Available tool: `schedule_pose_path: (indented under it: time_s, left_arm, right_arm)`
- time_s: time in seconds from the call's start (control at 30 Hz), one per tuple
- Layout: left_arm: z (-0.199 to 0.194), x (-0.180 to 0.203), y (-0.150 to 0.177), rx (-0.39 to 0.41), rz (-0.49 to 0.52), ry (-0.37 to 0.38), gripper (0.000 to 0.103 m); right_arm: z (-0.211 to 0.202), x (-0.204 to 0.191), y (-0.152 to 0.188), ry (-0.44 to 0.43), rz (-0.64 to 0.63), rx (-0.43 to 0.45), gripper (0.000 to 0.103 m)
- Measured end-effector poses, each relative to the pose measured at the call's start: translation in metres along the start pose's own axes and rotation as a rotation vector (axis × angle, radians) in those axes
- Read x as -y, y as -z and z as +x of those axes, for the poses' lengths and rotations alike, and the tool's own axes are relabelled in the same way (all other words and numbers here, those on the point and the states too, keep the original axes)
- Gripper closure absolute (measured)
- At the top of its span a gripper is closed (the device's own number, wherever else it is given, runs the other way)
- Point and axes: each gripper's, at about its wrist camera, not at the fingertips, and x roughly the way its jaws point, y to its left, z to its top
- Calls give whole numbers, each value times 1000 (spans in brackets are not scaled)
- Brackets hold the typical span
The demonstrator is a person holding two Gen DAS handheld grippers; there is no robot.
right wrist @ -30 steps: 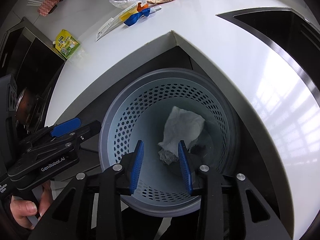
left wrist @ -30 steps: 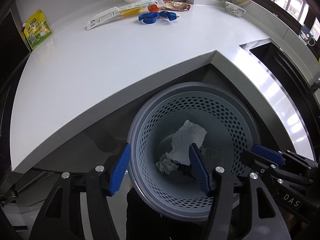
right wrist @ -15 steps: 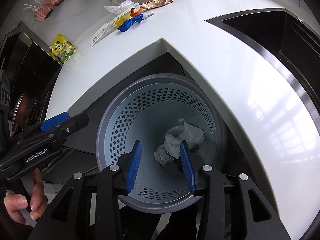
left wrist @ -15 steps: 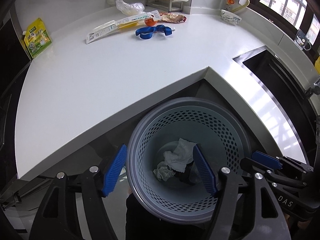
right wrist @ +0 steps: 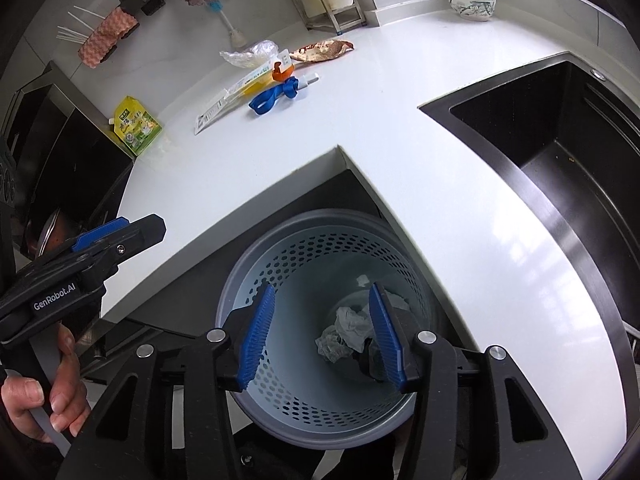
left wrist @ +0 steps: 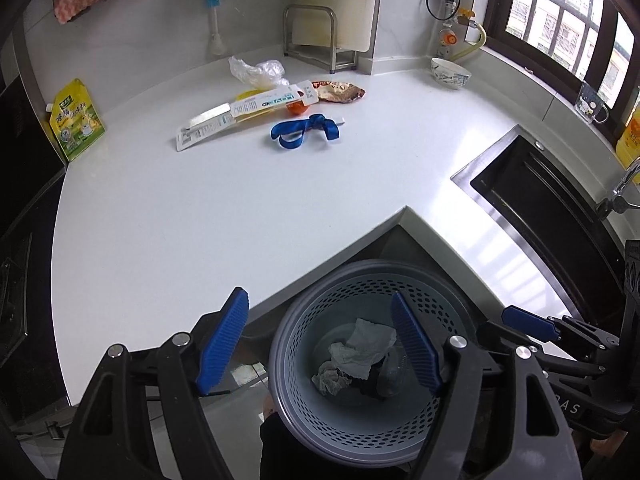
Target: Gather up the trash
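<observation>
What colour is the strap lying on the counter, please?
Blue; the strap shows best in the left wrist view.

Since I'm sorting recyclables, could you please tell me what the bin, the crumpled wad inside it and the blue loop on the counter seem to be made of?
The bin looks like matte grey-blue moulded plastic: smooth rim, regular punched holes. The crumpled wad seems to be soft white tissue paper, creased and dull. The blue loop is probably flat woven ribbon or strap, though possibly plastic; the weave cannot be made out.
</observation>
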Motion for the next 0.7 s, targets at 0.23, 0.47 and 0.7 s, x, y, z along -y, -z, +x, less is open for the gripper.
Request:
schedule_pose_path:
  time_s: [0.23,0.47,0.7]
  left_arm:
    - [-5,-12,-27,27,41,29,30]
    - [1,-30,-56,46,90,48,30]
    - [14,-65,-88,72,127,54,27]
  right_arm:
    - [-9,-7,-22,25,36,58,53]
    - [-6,-14,-42,63,96,109,53]
    - [14,-27,-58,96,150,143,53]
